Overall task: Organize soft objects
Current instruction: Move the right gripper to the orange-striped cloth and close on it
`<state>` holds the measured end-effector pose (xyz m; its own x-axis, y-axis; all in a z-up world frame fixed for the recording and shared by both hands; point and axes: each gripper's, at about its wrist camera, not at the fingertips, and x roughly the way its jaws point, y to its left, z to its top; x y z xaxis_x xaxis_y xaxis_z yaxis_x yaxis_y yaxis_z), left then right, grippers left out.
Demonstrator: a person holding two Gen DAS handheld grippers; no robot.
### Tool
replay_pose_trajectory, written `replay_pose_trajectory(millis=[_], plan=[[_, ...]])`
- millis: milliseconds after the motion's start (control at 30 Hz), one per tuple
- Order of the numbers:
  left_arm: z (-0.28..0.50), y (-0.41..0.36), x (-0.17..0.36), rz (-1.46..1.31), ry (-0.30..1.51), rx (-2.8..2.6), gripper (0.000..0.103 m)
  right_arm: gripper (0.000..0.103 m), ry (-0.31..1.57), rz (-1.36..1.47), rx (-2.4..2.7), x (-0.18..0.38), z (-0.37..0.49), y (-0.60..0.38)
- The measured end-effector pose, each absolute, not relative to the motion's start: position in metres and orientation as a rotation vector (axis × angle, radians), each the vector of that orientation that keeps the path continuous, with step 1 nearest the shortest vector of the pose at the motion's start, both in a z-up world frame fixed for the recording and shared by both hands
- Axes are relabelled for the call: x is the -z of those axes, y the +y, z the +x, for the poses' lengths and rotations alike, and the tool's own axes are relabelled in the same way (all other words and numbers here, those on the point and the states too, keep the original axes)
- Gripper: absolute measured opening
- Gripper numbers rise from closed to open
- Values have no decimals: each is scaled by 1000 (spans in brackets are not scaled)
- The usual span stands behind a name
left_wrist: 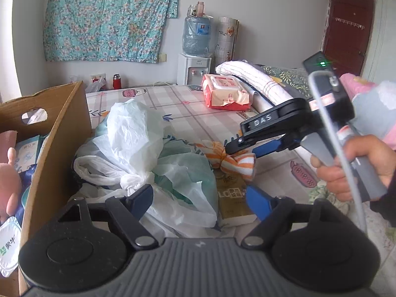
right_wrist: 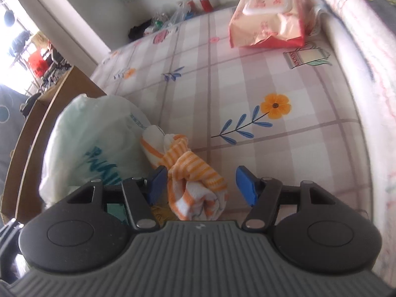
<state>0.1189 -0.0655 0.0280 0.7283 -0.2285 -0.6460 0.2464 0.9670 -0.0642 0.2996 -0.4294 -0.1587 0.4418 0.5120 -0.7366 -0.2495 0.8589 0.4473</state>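
My right hand-held gripper (right_wrist: 200, 185) tilts down over the bed (right_wrist: 247, 79), my hand (left_wrist: 354, 170) wrapped round its grey handle; its blue pads stand partly apart with the knotted orange-and-white striped cloth (right_wrist: 195, 185) between them, the left pad just at the cloth and the right pad clear of it, so nothing is gripped. My left hand-held gripper (left_wrist: 200, 198) also points down, jaws wide and empty, above the crumpled white plastic bags (left_wrist: 138, 148) heaped just beside the cardboard box (left_wrist: 57, 133) at the bed's near left edge. The cloth is soft, ribbed knit, tied into a lumpy bundle, lying against the bags and partly on a flat yellowish book (left_wrist: 232, 198). The bags are thin, glossy and wrinkled, one showing teal print. The sheet is smooth checked fabric with printed flowers. Toward the far right side lies a puffy pink-and-red wipes pack (right_wrist: 267, 17) with a hard flip lid, next to a rolled white striped blanket (left_wrist: 257, 79)
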Motion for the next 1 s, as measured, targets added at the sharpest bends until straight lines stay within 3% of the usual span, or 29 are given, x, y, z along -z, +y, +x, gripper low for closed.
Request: replay_pose_trajectory(millis=[300, 1000], plan=[[115, -67, -27, 30, 706, 253, 84, 42, 1019, 321, -471, 167, 299, -423], [69, -86, -6, 8, 791, 394, 84, 43, 1129, 635, -335, 182, 156, -486]])
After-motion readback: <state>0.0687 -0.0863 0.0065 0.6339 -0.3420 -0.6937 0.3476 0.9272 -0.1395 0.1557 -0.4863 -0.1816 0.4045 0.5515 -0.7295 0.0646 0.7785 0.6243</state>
